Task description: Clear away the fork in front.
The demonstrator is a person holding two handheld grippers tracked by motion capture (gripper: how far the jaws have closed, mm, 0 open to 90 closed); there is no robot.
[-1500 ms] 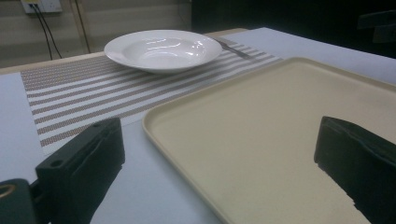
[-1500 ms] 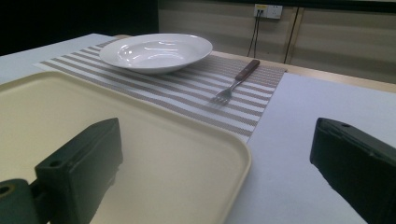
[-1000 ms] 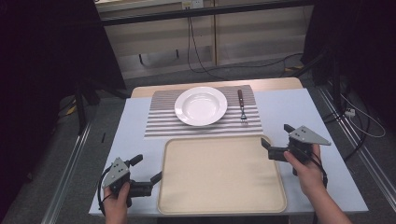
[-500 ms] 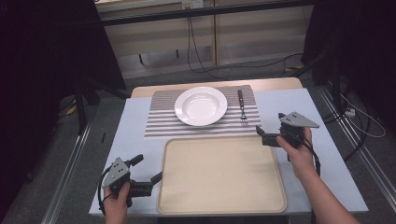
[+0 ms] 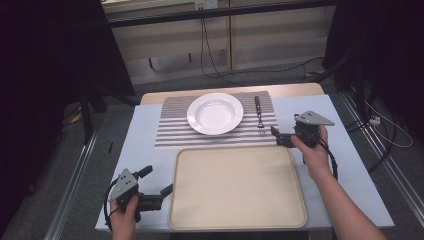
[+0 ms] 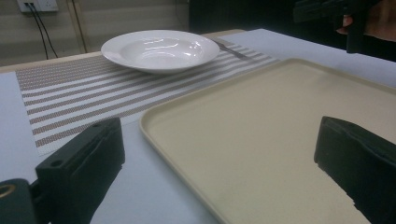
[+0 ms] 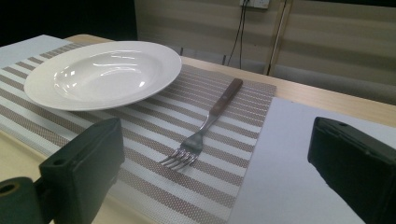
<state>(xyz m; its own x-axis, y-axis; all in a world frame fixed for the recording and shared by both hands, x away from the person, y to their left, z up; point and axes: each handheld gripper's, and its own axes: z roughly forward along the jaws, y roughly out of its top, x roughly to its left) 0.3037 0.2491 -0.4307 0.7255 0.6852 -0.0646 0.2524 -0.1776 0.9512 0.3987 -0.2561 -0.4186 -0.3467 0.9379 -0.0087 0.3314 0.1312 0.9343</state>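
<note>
i hold my right gripper (image 5: pixel 278 137) wide open and empty, near the fork (image 7: pixel 201 130) at its 11 o'clock on the striped placemat (image 5: pixel 175 131). nothing is grasped yet; left gripper (image 5: pixel 162 194) idles open beside the empty tray (image 5: pixel 235 185).

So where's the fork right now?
The fork lies on the striped mat, right of the plate, just ahead of the right gripper.

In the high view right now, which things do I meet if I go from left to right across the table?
Left gripper → tray → right gripper. On the striped placemat behind them: plate → fork.
</note>
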